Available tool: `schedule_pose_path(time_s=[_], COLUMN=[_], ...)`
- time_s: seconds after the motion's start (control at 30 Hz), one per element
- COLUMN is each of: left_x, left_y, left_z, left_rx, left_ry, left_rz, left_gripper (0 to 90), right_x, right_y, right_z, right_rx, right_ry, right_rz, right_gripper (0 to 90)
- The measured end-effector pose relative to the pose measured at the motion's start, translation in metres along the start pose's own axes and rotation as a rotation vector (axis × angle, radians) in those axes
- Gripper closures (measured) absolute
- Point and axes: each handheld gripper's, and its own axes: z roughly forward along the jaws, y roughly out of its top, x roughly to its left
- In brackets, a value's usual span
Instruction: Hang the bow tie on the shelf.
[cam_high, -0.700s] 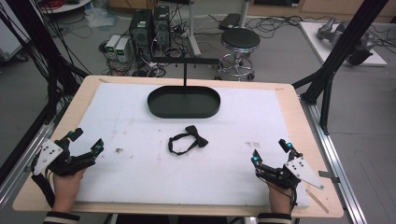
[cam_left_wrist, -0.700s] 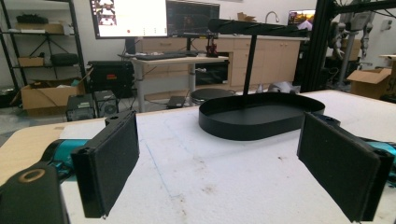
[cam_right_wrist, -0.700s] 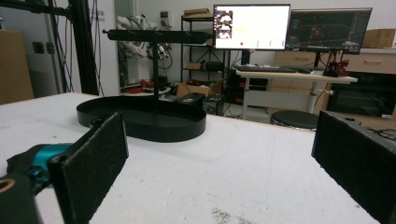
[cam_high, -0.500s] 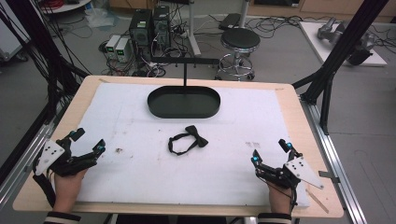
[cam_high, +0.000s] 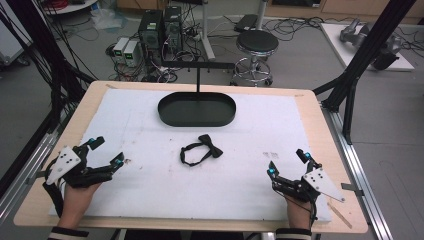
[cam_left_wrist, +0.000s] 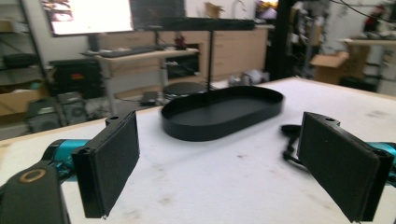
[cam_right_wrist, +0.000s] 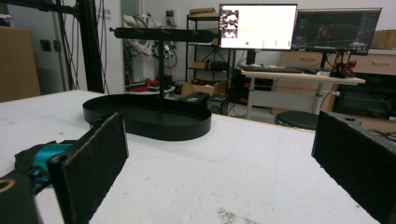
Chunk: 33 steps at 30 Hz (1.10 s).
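From above, a black bow tie (cam_high: 201, 151) lies on the white mat, well ahead of and between the left gripper (cam_high: 109, 152) and right gripper (cam_high: 290, 162), both gaping wide and empty near the mat's front edge. The left gripper view catches the tie just beyond its right jaw, the oval black tray (cam_left_wrist: 224, 110) further ahead. The right gripper view shows bare mat between its jaws; monitor text is unreadable.

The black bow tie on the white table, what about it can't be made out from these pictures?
- Black fabric bow tie, high view: too small to tell its clasp or how the strap loops.
- Left gripper view: the open left gripper's right pad covers most of it.
- Right gripper view: the right gripper's left pad hides that part of the table.
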Motion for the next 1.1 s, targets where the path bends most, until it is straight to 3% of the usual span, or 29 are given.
schedule_pose_path(time_s=[0.2,0.27,0.47,0.6,0.8,0.93,1.1], left_x=[-0.031,-0.038,-0.068,-0.083,-0.098,-0.106,-0.112], left_y=[0.014,0.015,0.018,0.020,0.018,0.012,0.002], left_z=[0.029,0.039,0.083,0.106,0.131,0.144,0.159], left_rx=[0.079,0.097,0.211,0.266,0.377,0.446,0.518], left_ry=[-0.138,-0.167,-0.262,-0.326,-0.379,-0.406,-0.408], left_rz=[0.071,0.077,0.167,0.184,0.227,0.235,0.271], left_gripper=[14.0,14.4,16.8,19.8,22.6,27.1,33.5], right_x=[0.001,0.001,0.001,0.001,-0.001,-0.002,-0.002], right_y=[0.000,-0.001,-0.001,-0.001,-0.002,-0.003,-0.003], right_z=[0.001,0.001,0.002,0.002,0.001,0.001,0.002], right_rx=[-0.002,-0.001,0.001,-0.004,-0.007,-0.006,-0.007], right_ry=[0.007,0.009,0.008,0.008,0.004,0.004,0.008], right_rz=[0.003,0.009,0.011,0.007,0.019,0.031,0.036], right_gripper=[2.7,2.7,2.7,2.7,2.7,2.7,2.7])
